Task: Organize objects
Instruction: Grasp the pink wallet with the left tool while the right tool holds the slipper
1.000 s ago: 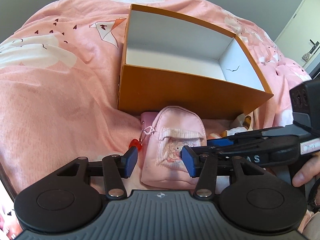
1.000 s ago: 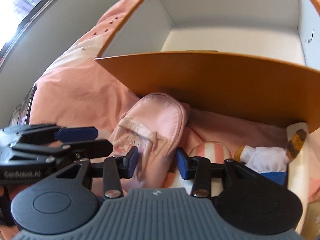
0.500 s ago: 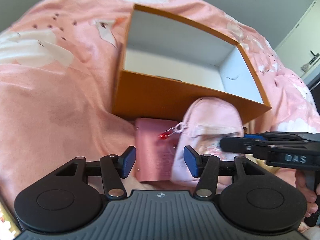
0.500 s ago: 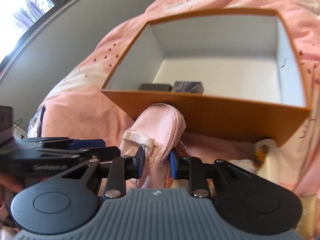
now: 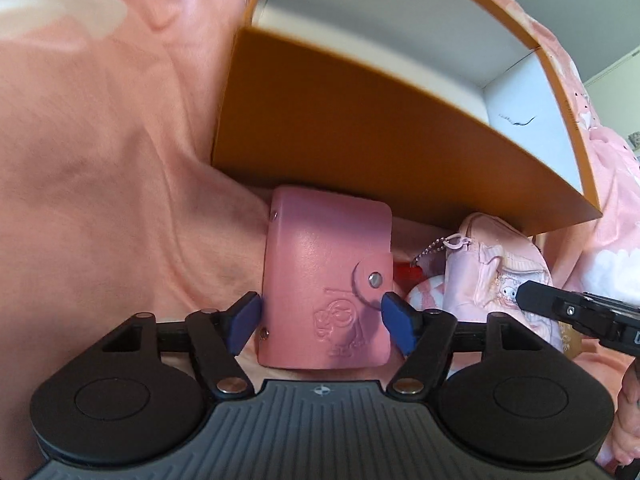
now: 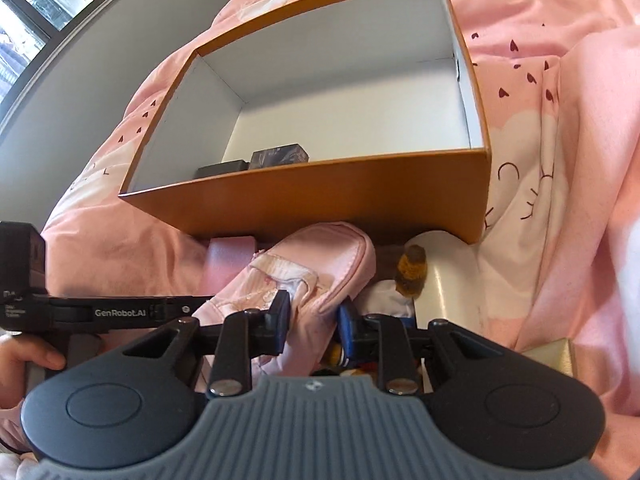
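Dropped lower and closer since half a second ago: left gripper point(image 5: 321, 322), now straddling the pink card wallet point(image 5: 326, 280), blue pads point(image 5: 244, 318) spread wide at either edge, touching or just beside it, cannot tell which, not clamped. Wallet flat on the pink bedspread point(image 5: 100, 160), just in front of the orange box point(image 5: 360, 136). Right gripper point(image 6: 312, 324) pinched onto the pink mini backpack point(image 6: 312, 268), fabric bunched between narrowly set pads, bag just in front of the box's near wall point(image 6: 320, 196). Two dark items point(image 6: 276, 158) inside the box at its near left corner. Small plush toy point(image 6: 412, 270) beside the backpack.
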A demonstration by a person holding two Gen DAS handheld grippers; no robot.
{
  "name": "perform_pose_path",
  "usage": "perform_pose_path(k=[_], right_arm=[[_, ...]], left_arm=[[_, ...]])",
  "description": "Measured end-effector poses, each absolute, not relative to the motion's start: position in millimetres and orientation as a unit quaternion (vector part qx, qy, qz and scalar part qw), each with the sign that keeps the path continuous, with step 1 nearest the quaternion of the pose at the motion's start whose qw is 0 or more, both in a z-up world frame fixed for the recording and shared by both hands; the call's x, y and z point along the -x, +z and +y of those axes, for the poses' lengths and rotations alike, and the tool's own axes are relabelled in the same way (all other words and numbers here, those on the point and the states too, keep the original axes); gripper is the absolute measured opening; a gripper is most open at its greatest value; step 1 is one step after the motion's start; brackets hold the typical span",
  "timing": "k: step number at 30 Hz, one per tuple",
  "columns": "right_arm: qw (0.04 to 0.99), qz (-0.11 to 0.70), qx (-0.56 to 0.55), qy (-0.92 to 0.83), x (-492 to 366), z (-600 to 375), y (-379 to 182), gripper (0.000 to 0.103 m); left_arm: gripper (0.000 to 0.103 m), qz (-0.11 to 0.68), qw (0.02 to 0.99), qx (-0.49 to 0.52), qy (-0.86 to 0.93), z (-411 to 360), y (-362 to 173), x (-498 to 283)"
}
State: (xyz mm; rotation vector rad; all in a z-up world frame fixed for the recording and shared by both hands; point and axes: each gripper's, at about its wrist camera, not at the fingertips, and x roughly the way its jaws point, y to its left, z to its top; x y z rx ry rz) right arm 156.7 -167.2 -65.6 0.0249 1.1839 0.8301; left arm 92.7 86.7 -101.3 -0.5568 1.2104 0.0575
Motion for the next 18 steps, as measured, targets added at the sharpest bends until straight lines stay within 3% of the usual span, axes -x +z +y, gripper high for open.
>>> perform_pose_path(k=[2,6,9,11,14,18], right_arm=[[0.747,0.544,-0.013,0.382,-158.3,-167.7,-67.6,0.027],[0.743,0.546,-0.018,0.386,-160.1,-167.6,-70.2,0.027],[0.742,0.547,-0.021,0.388,-161.5,-168.4,-72.5,0.027],[0.741,0.547,-0.022,0.389,-162.2,-168.5,-72.6,0.027],[0.740,0.547,-0.023,0.390,-162.2,-167.8,-72.4,0.027],[0.740,0.546,-0.027,0.392,-161.4,-169.2,-70.3,0.027]], left_arm=[[0.086,0.566,0.779,0.268,0.026,87.4,-110.3,-96.2],[0.086,0.563,0.775,0.287,0.026,89.7,-117.6,-99.0],[0.073,0.557,0.780,0.283,0.029,86.7,-112.8,-95.3],[0.056,0.551,0.787,0.274,0.036,84.2,-106.3,-90.3],[0.037,0.542,0.794,0.272,0.034,83.4,-97.4,-82.3],[0.029,0.528,0.803,0.275,0.023,79.5,-87.8,-71.4]])
